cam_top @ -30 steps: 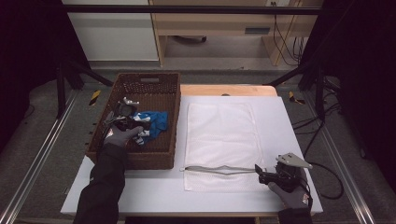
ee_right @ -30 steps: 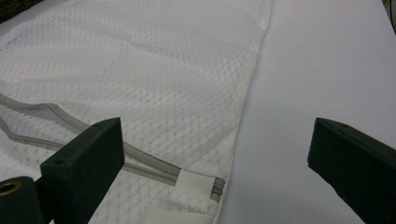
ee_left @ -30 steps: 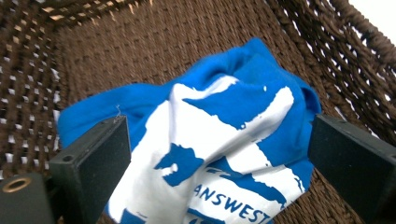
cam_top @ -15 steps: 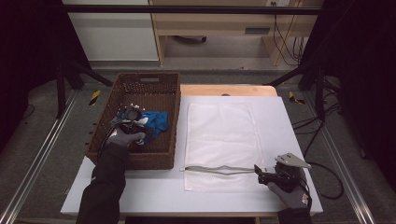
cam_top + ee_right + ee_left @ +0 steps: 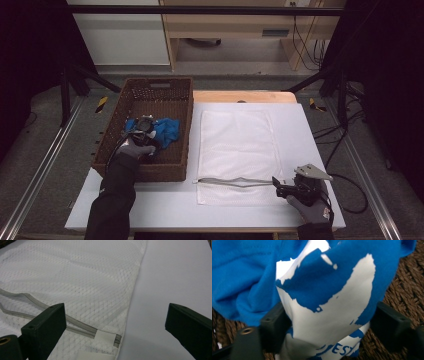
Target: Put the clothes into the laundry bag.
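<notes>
Left gripper (image 5: 329, 322) jaws closing round blue printed garment (image 5: 324, 290) in wicker basket (image 5: 150, 172), not yet pinching: squeeze firm, take thick fold. Right gripper (image 5: 115, 322) spread beside mesh laundry bag (image 5: 82, 282) zipper corner.

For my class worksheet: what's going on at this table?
A person works with two hand-held grippers. The left hand-held gripper is down in the wicker basket, its jaws just closing around a blue and white garment. The right hand-held gripper rests open at the zipper corner of a white mesh bag lying flat on the table.

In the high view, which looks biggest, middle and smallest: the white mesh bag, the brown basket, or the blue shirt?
1. White mesh bag and brown basket: too alike to rank.
2. Blue shirt: clearly smallest.
</notes>
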